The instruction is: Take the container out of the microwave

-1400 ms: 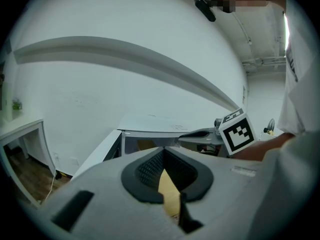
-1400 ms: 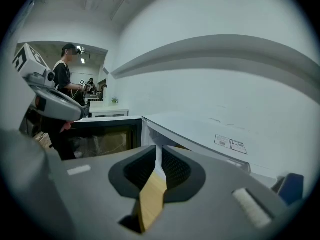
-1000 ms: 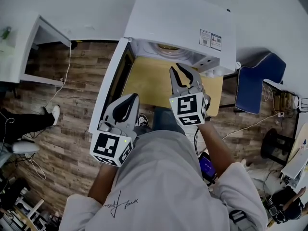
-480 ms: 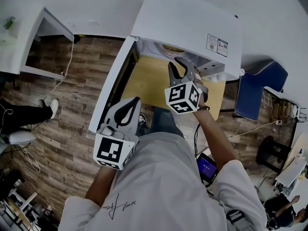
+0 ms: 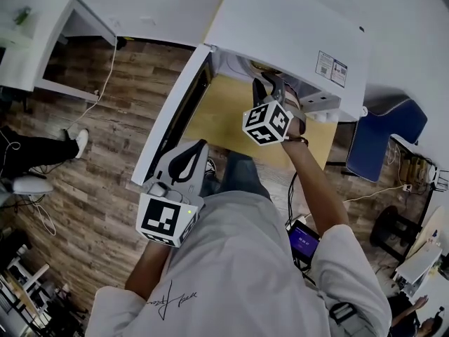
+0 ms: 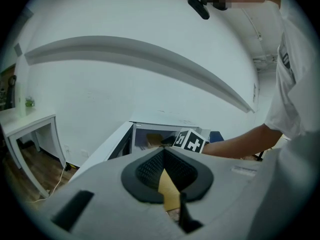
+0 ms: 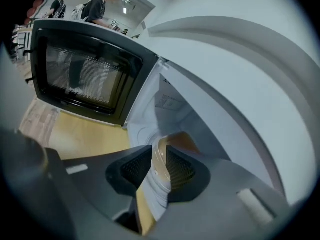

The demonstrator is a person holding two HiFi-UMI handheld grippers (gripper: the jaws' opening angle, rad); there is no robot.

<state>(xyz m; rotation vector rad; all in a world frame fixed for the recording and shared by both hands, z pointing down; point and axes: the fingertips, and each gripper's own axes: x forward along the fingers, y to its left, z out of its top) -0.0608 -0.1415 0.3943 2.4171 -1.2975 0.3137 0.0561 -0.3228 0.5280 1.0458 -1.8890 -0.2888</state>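
Right tool at microwave mouth, jaws apart, just been opening, nothing between pads yet. Container inside cavity at 12 o'clock. Risks: clipping cavity roof or door at 9; shallow pinch, slip, spill. Left tool closed, idle.

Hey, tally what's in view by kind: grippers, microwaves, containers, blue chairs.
Grippers: 2, left gripper and right gripper
Microwave: 1
Container: 1
Blue chair: 1
Total: 5

Right gripper at open microwave, left gripper lower
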